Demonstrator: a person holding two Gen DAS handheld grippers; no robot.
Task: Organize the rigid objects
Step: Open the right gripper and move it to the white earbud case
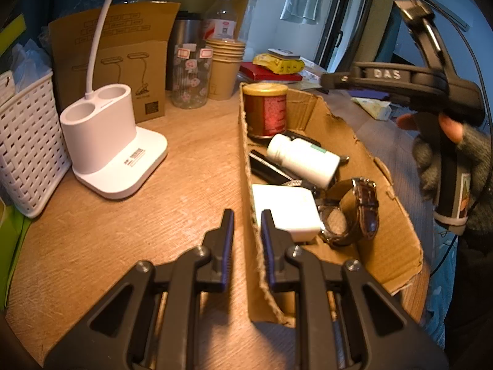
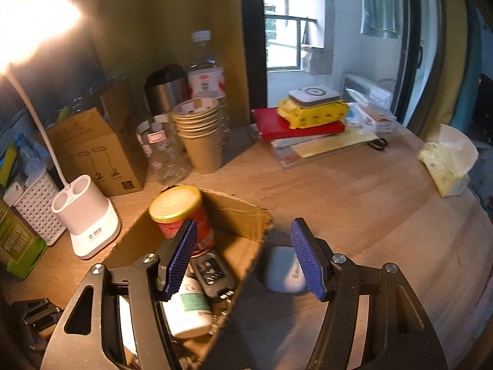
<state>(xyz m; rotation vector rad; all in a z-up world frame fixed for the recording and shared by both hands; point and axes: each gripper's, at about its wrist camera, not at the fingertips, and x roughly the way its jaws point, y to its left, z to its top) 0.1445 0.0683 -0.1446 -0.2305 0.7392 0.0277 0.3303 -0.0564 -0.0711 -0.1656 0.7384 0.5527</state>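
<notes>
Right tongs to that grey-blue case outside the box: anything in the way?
Nothing visible. The right tongs stand open above the case, which lies on bare table beside the cardboard box wall.
</notes>
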